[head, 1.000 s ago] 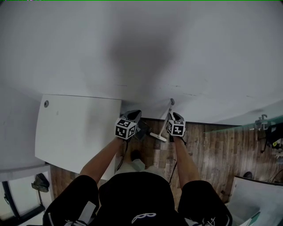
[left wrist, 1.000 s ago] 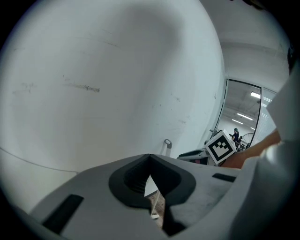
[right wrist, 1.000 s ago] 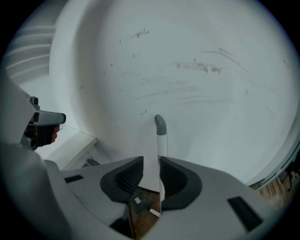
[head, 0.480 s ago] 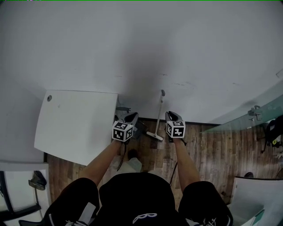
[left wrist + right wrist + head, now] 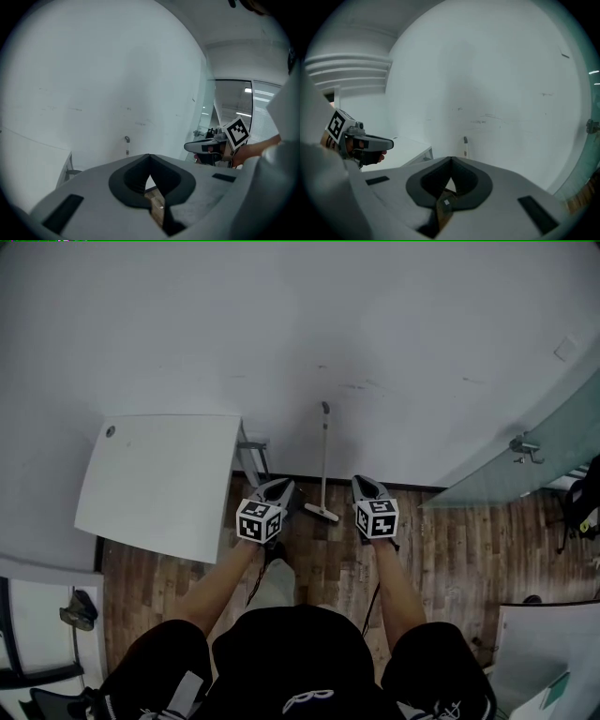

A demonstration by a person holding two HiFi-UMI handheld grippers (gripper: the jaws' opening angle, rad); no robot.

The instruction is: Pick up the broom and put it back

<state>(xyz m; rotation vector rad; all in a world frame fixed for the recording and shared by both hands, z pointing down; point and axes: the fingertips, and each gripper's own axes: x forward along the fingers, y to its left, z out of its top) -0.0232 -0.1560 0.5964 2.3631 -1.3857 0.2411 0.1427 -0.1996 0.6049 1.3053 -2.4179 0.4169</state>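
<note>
Fingers (image 5: 127,182) of left gripper (image 5: 149,156) together; broom (image 5: 325,463) against wall (image 5: 394,334) beside table (image 5: 155,488).

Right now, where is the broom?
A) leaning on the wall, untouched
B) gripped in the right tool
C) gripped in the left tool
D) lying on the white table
A: the broom leans upright against the wall with its head on the floor; the left tool is shut on nothing, and the right tool has just closed on nothing too.
</note>
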